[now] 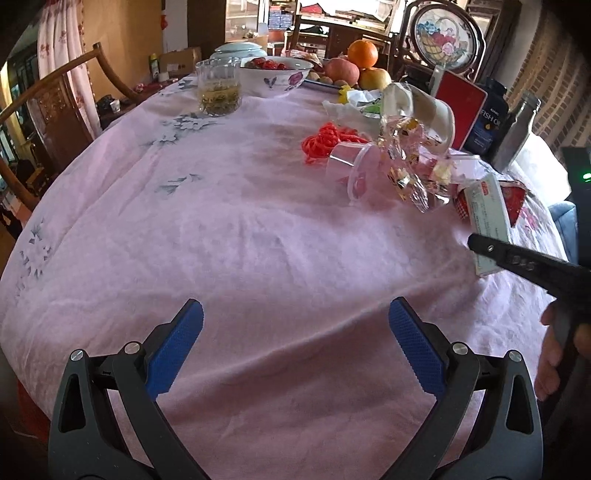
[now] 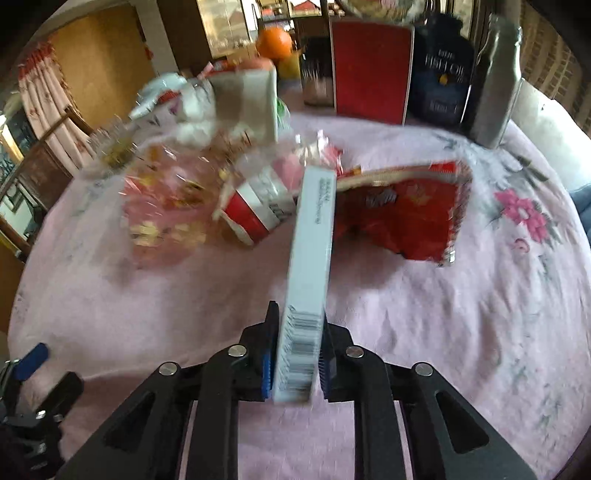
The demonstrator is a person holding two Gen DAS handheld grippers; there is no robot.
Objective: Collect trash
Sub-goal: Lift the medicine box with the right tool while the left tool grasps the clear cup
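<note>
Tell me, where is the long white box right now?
The white box sits clamped in the right hand-held gripper, low in the right wrist view, just before the red snack bag.

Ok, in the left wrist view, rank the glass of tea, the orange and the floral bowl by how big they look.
1. floral bowl, clearly widest.
2. glass of tea.
3. orange, though it sits farther from the camera, so its real size against the glass is unsure.

Soft daylight, heavy fisheye bend
Left view sharp; right view smeared, probably motion blur; corners dark, bright windows (image 1: 243, 18) behind.
</note>
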